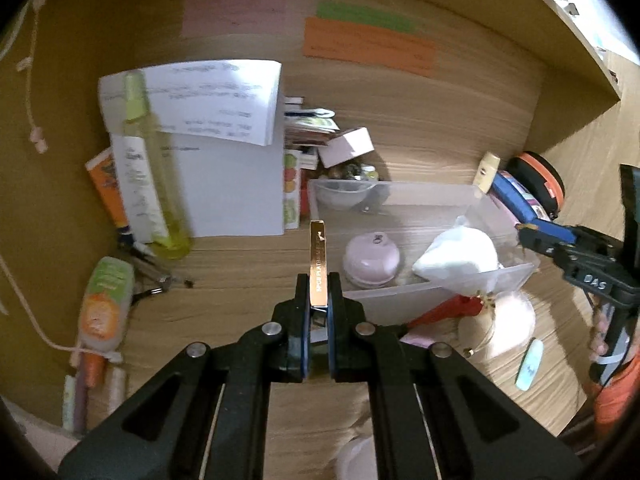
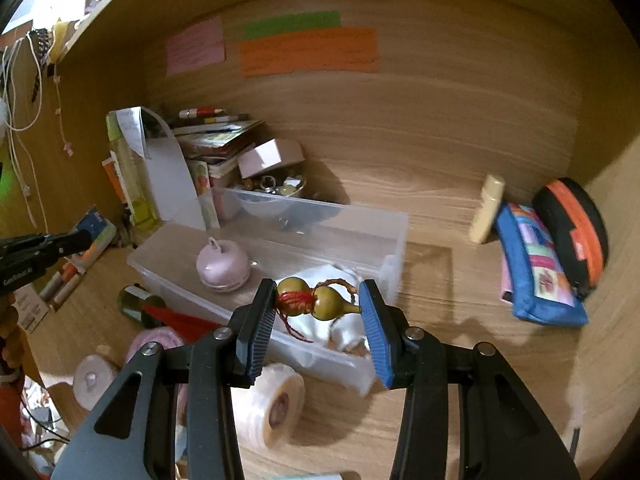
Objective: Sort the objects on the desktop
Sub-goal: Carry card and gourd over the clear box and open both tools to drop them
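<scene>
Desktop objects lie scattered over my wooden surface (image 2: 440, 264), and two of them are in my tongs. My left tongs (image 1: 319, 304) are clenched on a slim gold-coloured strip (image 1: 317, 258), which stands upright out of the pads, above the surface and just in front of the clear plastic bin (image 1: 440, 196). My right tongs (image 2: 318, 308) are grasping a small double-gourd charm (image 2: 316, 300) with red cord wound round its waist; it lies crosswise between the blue pads, over the near edge of the same bin.

Inside the bin I note a pink round case (image 2: 222, 266) and a white bag (image 1: 460, 258). Behind the bin's left end, a white box (image 1: 236, 188) stands with a sheet of paper (image 1: 200, 96) above it. A tall yellow-green bottle (image 1: 154, 168) stands beside that box. A blue pouch (image 2: 532, 264) and an orange-and-black round case (image 2: 576, 232) lean at the right of the surface. A roll of tape (image 2: 272, 404) lies near my right tongs.
</scene>
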